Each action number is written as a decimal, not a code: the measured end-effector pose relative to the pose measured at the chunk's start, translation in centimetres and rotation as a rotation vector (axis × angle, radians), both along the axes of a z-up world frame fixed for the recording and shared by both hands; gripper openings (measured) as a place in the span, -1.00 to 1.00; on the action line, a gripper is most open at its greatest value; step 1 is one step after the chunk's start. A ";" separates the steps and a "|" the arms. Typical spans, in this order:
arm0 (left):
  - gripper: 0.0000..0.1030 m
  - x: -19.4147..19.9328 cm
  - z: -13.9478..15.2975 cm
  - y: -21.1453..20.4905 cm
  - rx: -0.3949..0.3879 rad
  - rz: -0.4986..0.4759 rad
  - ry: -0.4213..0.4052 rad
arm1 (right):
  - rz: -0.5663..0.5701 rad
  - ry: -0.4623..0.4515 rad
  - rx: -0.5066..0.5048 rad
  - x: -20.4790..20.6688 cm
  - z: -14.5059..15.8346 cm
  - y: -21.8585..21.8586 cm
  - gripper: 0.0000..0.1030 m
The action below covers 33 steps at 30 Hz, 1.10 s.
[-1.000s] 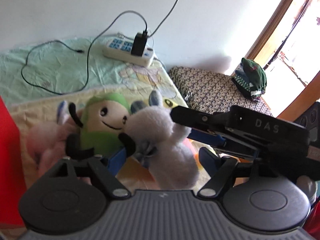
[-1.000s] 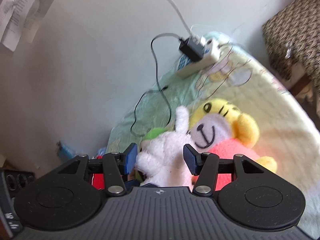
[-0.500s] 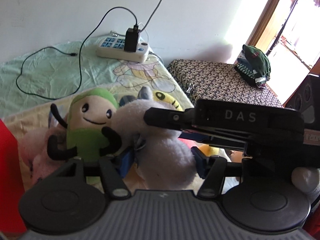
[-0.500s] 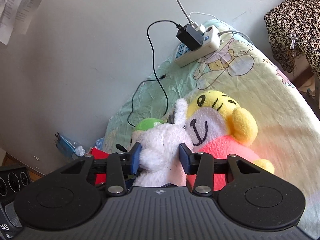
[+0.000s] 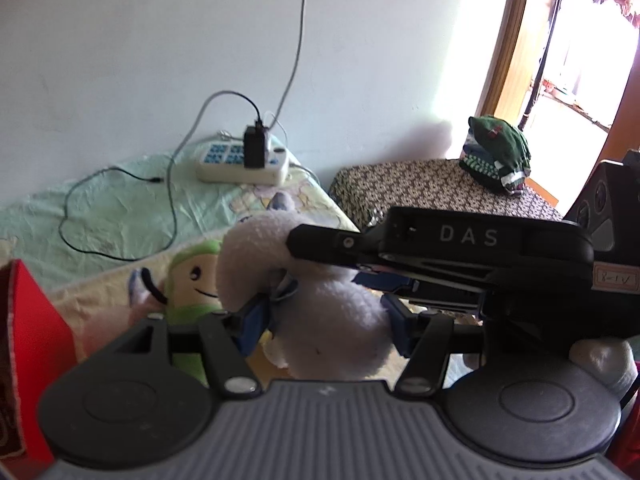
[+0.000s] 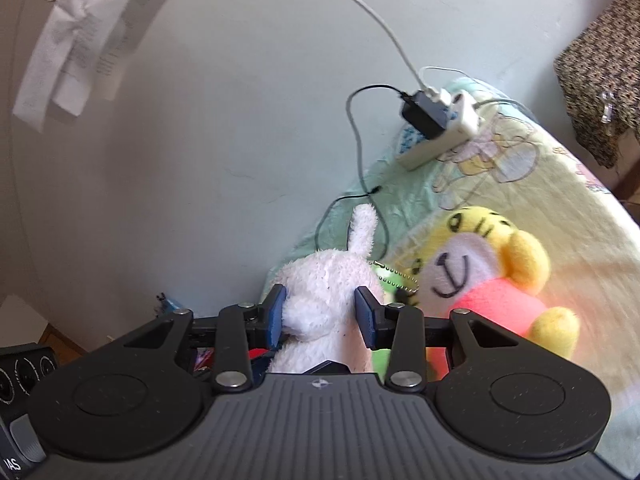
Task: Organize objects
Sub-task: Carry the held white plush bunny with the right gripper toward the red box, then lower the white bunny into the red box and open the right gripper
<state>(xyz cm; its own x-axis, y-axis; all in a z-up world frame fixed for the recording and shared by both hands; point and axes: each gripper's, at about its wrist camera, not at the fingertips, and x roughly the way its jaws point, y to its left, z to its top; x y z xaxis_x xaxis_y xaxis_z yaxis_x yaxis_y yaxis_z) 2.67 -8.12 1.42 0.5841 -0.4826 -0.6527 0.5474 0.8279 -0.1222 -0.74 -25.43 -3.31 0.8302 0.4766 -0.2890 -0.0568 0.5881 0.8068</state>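
Behind everything stands a pale wall, and below it a bed spread with a mint-and-cream cartoon-print sheet (image 5: 120, 216); a white power strip (image 5: 244, 166) with a black charger plugged in lies at its far end. Your left gripper (image 5: 326, 320) has its blue-padded jaws pressed against the body of a fluffy white plush rabbit (image 5: 328, 320); your right gripper (image 6: 322, 316) clamps the same toy's head from the other side, one ear pointing up. You hold the rabbit just above the sheet; a green smiling plush doll (image 5: 192, 284) sits close behind it; a yellow-headed plush tiger in a pink top (image 6: 484, 276) lies beside it.
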 end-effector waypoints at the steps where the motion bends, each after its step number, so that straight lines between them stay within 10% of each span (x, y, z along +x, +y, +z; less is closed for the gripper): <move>1: 0.21 -0.3 0.2 0.4 0.001 0.008 -0.011 | 0.010 -0.010 0.001 0.0 0.2 0.3 -0.21; 15: 0.21 -2.2 2.2 12.4 -0.019 0.248 -0.100 | 0.249 -0.071 0.003 3.2 2.0 11.4 -0.21; 33: 0.21 2.0 0.3 34.8 0.039 0.331 -0.086 | 0.322 0.037 0.025 8.7 -0.3 32.9 -0.20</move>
